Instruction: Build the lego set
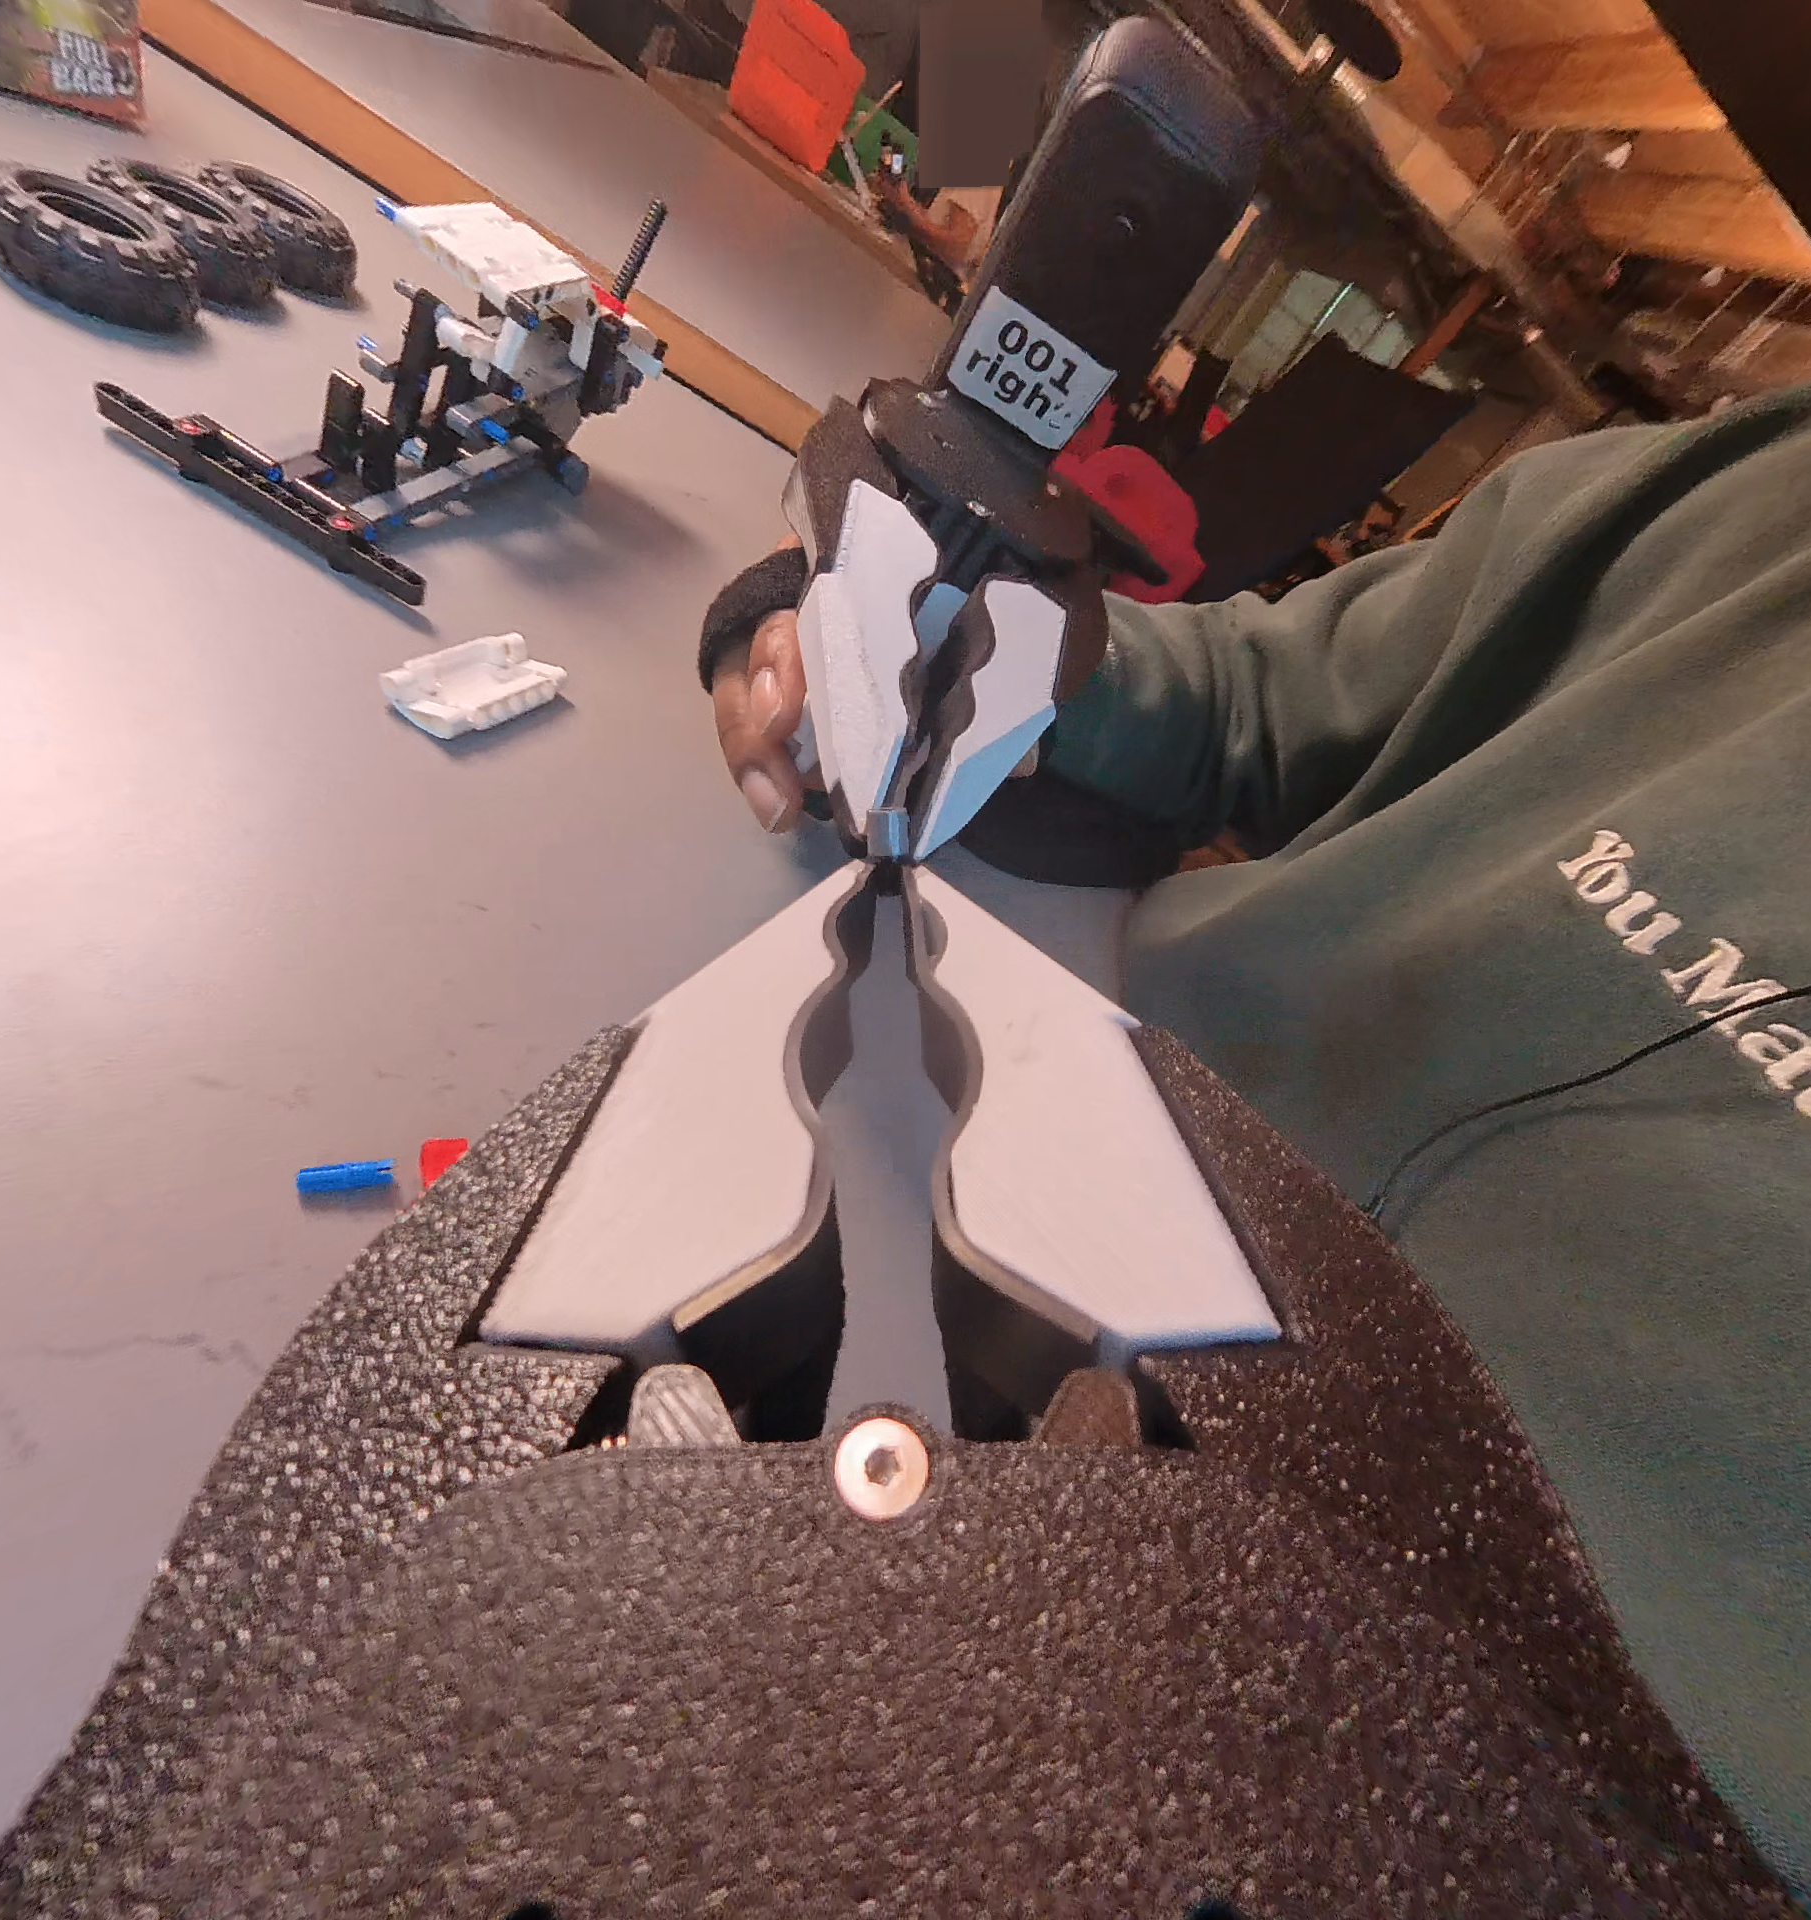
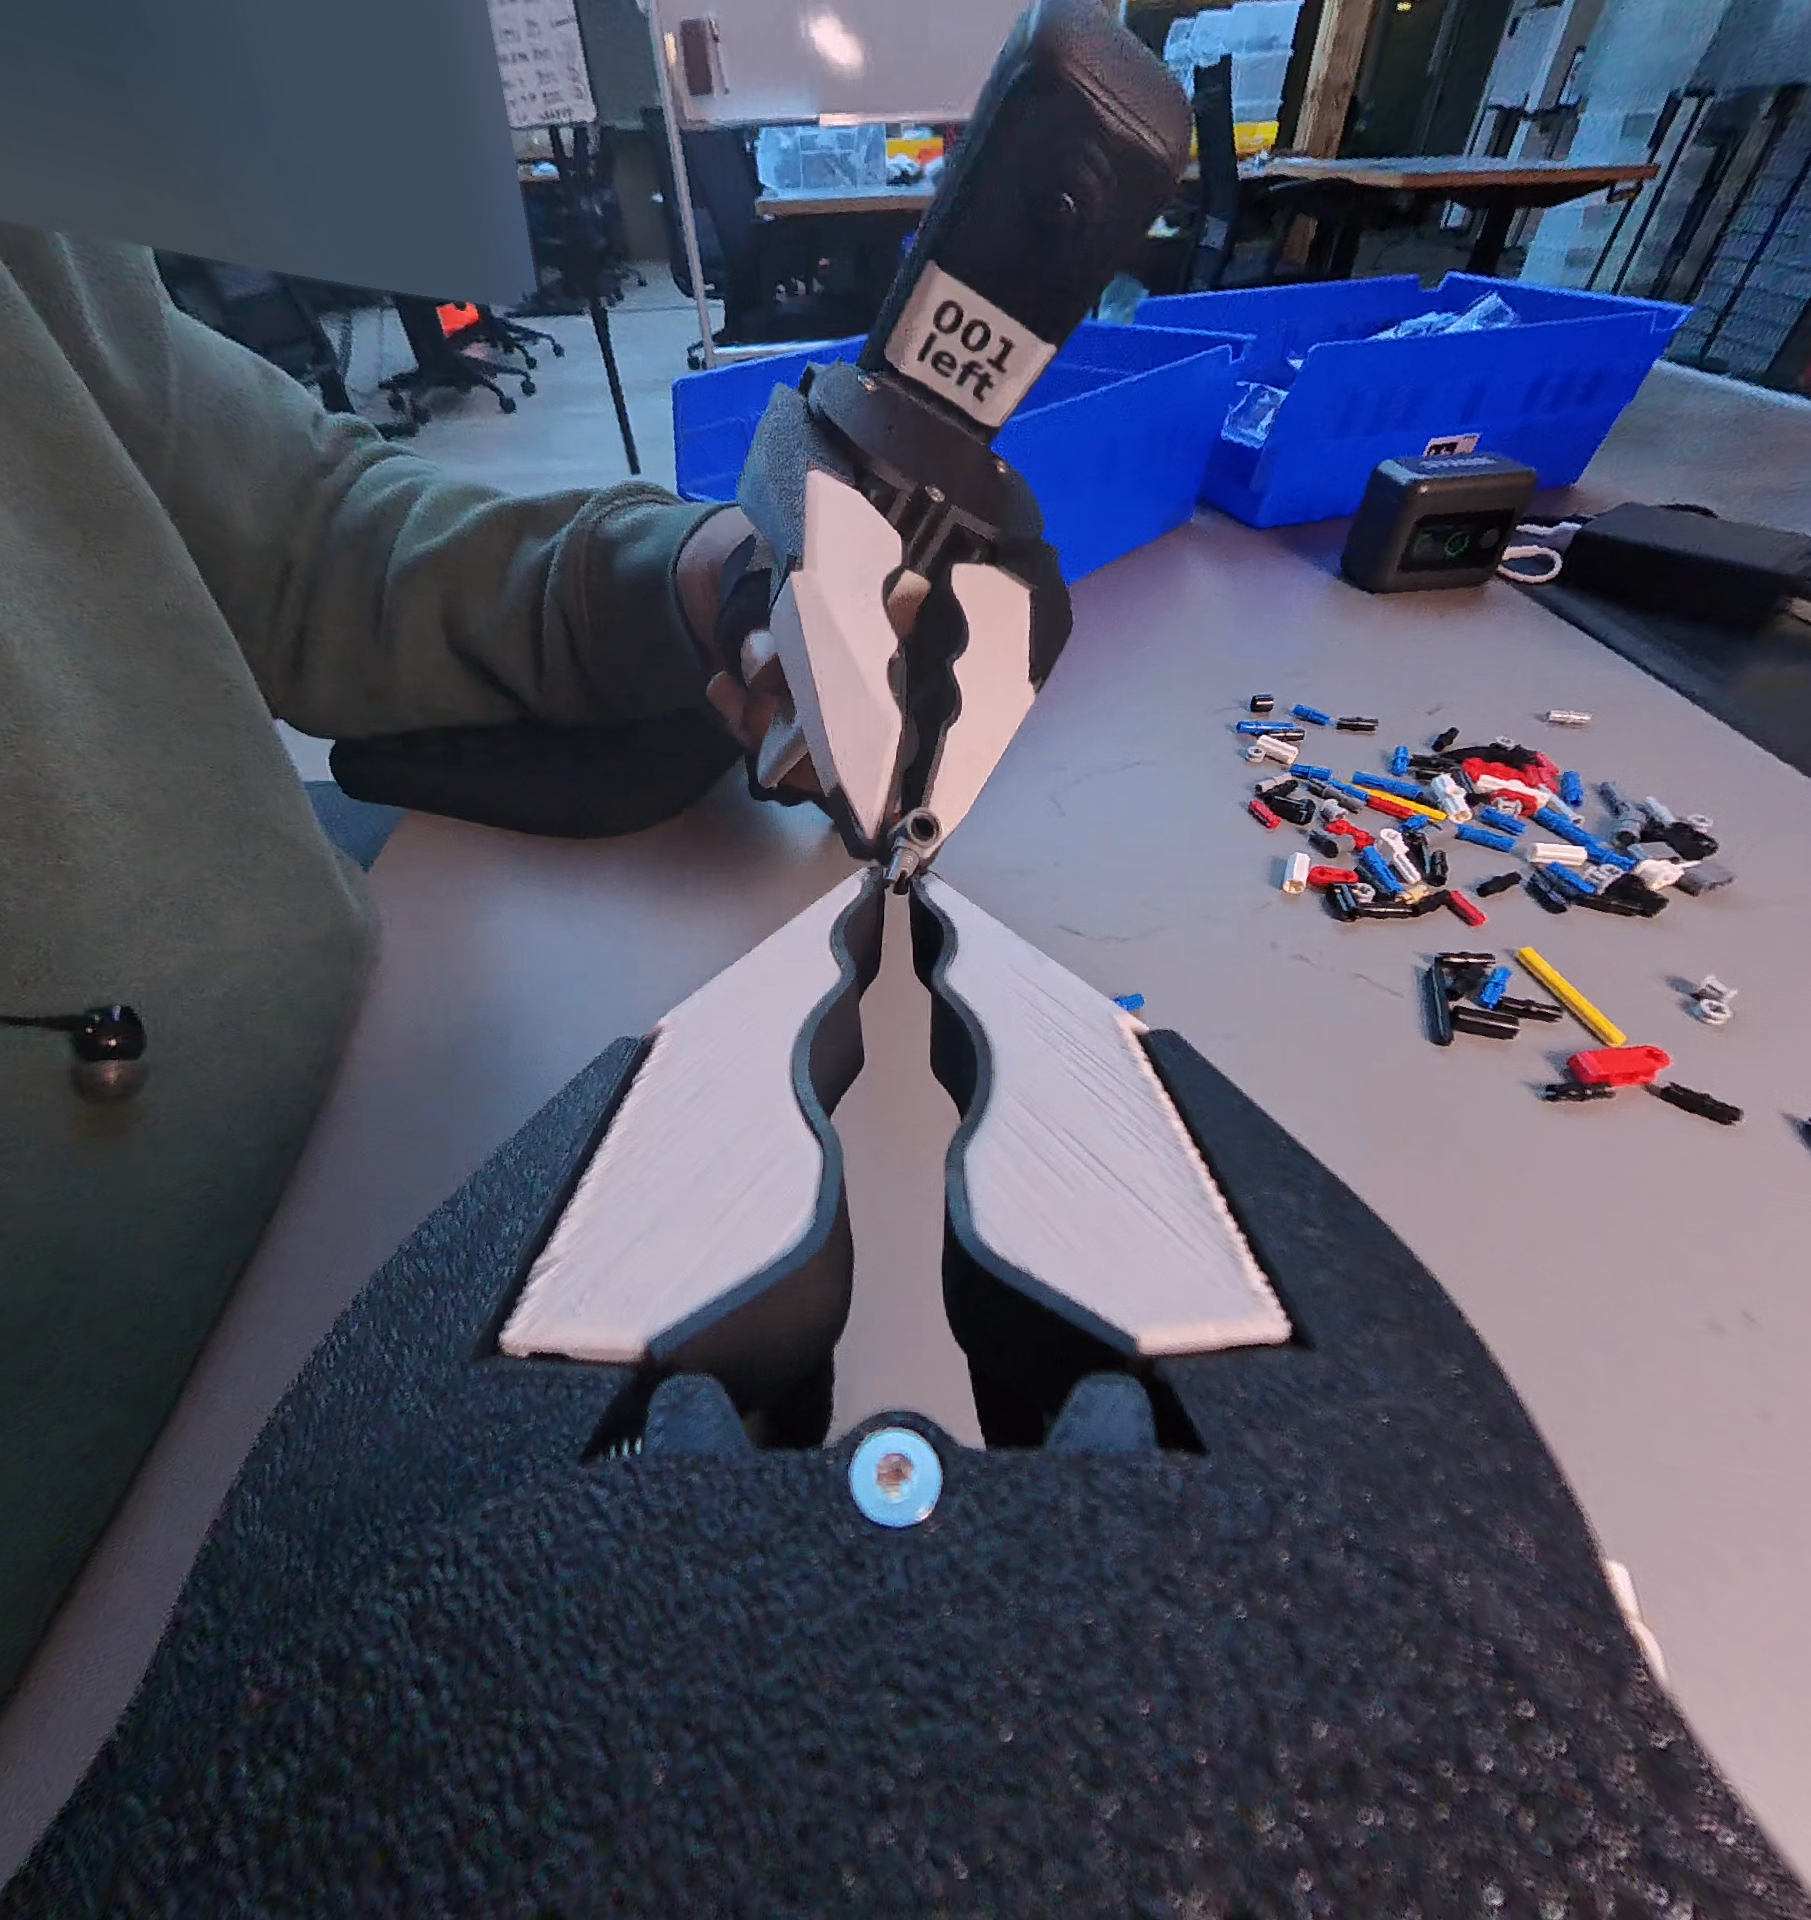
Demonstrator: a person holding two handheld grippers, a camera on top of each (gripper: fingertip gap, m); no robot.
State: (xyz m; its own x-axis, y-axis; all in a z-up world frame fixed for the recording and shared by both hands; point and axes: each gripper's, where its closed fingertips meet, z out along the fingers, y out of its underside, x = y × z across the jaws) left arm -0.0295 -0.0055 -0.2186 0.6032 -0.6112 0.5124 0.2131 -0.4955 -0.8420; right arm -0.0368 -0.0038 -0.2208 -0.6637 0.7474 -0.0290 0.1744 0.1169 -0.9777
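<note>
Tyres (image 1: 153,241), 3 of them, lie at far left on your table (image 1: 205,935), beside the half-built model (image 1: 413,416). At centre your left gripper (image 1: 885,878) pinches a black pin (image 2: 899,868) tip to tip against your right gripper (image 2: 896,883), which pinches a grey connector (image 1: 888,831). Both forearms meet above the table's near edge.

Bare table (image 1: 205,935) between white panel (image 1: 473,686) and blue pin (image 1: 345,1176); loose-parts heap (image 2: 1472,821) crowding the right.

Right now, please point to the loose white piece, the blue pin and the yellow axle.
Loose white piece (image 1: 473,686): left wrist view, top face.
Blue pin (image 1: 345,1175): left wrist view, mid-shaft.
Yellow axle (image 2: 1569,995): right wrist view, mid-length.
</note>
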